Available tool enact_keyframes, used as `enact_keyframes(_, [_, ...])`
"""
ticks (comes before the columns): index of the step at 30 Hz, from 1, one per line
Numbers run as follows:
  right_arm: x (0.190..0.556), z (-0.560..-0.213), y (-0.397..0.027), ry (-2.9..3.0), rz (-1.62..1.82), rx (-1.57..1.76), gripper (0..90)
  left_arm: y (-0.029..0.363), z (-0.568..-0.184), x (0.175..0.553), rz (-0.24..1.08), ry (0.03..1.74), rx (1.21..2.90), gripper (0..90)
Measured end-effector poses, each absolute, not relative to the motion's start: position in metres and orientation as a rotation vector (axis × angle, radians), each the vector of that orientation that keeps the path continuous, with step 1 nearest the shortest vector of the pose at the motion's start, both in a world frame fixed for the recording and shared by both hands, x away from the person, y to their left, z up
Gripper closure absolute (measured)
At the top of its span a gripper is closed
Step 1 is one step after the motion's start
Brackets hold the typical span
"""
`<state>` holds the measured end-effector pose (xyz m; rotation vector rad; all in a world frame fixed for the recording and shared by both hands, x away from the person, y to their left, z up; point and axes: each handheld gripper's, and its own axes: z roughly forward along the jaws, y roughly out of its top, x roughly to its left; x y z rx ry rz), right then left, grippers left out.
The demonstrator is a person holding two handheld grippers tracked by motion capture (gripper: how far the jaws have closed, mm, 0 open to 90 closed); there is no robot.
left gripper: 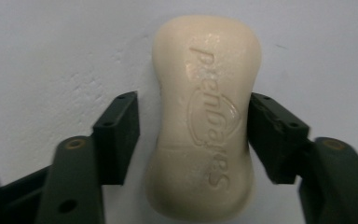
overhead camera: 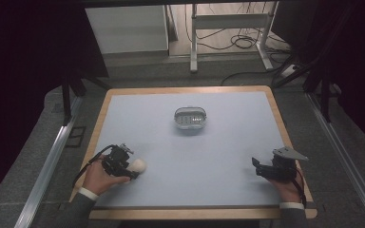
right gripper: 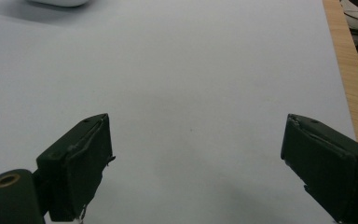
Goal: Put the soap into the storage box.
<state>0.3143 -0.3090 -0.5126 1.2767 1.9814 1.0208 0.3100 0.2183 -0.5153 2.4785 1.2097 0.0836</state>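
1. The soap is seen lying on the counter, near its front left corner.
2. The soap is straddled by the left hand-held gripper; the right-hand pad touches it and a gap is left at the other.
3. The right hand-held gripper is held open over bare counter.

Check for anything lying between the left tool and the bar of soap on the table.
Nothing visible does. In the left gripper view the bar of soap lies on the pale table between the left tool's jaws: one pad touches its side, and a narrow gap of bare table remains at the other.
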Motion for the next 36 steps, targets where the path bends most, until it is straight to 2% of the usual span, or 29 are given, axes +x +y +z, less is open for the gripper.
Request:
enact_keyframes(1, [0.314,-0.512,-0.309,1.980,1.017,1.277,8.5,0.218,-0.515,0.310,0.085,1.205,2.479,48.9])
enact_keyframes(12, [0.315,-0.513,-0.309,1.978,1.002,1.280,8.5,0.224,-0.510,0.311,0.092,1.191,2.495,49.6])
enact_keyframes(27, [0.316,-0.515,-0.309,1.977,0.983,1.286,8.5,0.238,-0.493,0.313,0.127,1.177,2.392,49.6])
enact_keyframes(36, [0.316,-0.517,-0.310,1.981,0.980,1.294,8.4,0.237,-0.486,0.317,0.135,1.165,2.389,49.6])
